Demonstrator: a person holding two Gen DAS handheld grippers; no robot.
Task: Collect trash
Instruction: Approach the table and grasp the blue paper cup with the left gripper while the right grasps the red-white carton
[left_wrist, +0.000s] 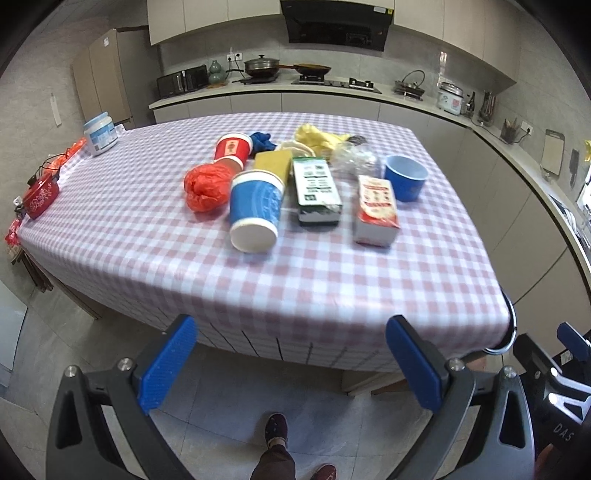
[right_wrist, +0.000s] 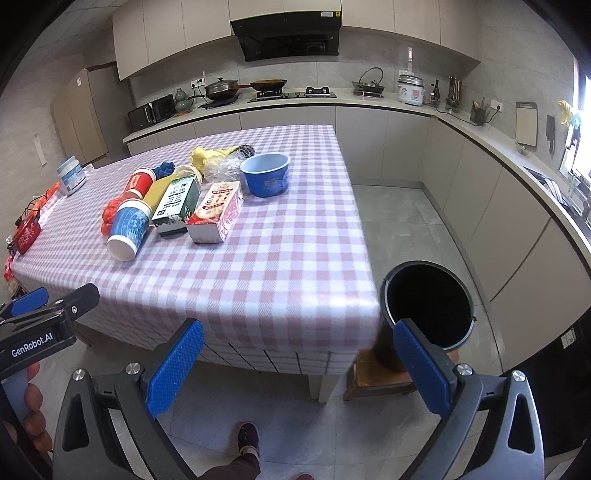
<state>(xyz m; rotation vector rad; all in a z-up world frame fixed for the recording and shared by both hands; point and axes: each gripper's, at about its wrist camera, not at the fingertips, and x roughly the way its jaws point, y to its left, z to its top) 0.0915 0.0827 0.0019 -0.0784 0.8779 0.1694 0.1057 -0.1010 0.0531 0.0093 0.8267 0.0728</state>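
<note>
- Hovering off the near edge of the counter (left_wrist: 332, 280), the left gripper (left_wrist: 291, 363) is keeping its jaws spread wide with nothing between them; the right gripper (right_wrist: 299, 365) is doing the same.
- Only the right wrist view is showing the black bin (right_wrist: 428, 302), which is standing on a wooden stool (right_wrist: 373, 376) just beside the counter's near right corner; the left wrist view is catching just a curved sliver of its rim.
- The trash is lying in a cluster toward the far middle of the counter, well apart from both grippers.
- Two paper cups are lying on their sides: a blue cup (left_wrist: 255, 210) and a red cup (left_wrist: 232, 147).
- Two cartons are lying flat: a green carton (left_wrist: 316, 184) and a red carton (left_wrist: 376, 208).
- One blue bowl (left_wrist: 405, 177) is standing upright beside one crumpled red bag (left_wrist: 207, 186).
</note>
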